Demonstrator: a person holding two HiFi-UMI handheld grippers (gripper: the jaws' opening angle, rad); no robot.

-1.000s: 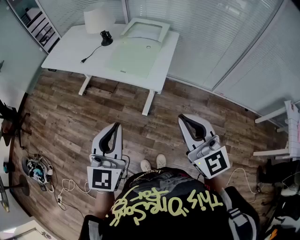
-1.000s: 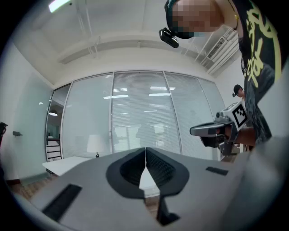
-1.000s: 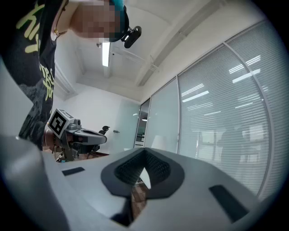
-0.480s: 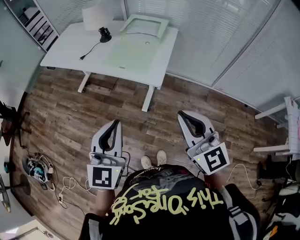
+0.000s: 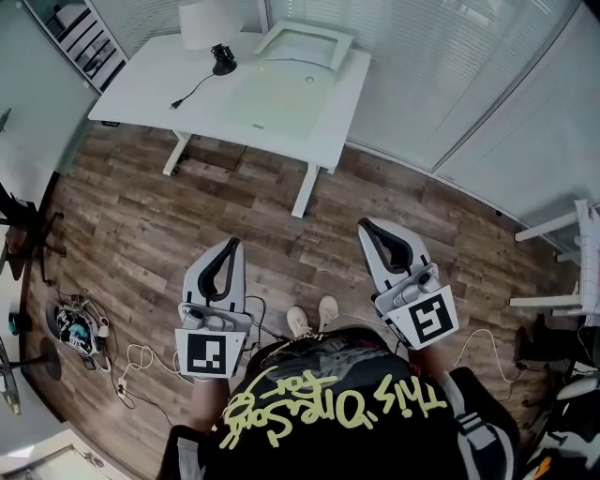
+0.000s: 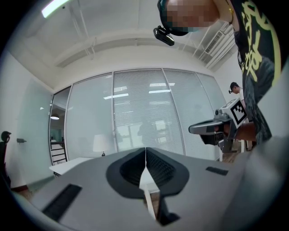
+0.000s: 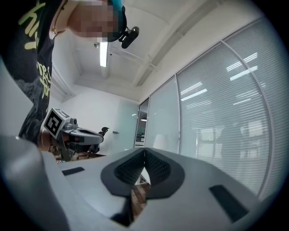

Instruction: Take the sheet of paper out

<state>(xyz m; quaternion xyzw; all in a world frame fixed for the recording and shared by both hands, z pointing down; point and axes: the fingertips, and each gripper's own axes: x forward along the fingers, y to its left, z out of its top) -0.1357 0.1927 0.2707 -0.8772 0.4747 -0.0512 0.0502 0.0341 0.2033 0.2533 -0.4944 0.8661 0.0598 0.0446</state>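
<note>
A white desk stands far ahead across the wooden floor. A pale green flat sheet or pad lies on it, with a white frame-like tray behind. From here I cannot tell which item is the paper. My left gripper and right gripper are held side by side in front of the person's body, well short of the desk. Both are shut with nothing between the jaws. The left gripper view shows its jaws pressed together; the right gripper view shows the same.
A lamp and a small black device with a cable sit on the desk. Cables and a power strip lie on the floor at left. Glass walls with blinds run behind the desk. Another white table stands at right.
Both grippers stay where they were, still shut. The desk has shifted slightly to the right in the head view.
</note>
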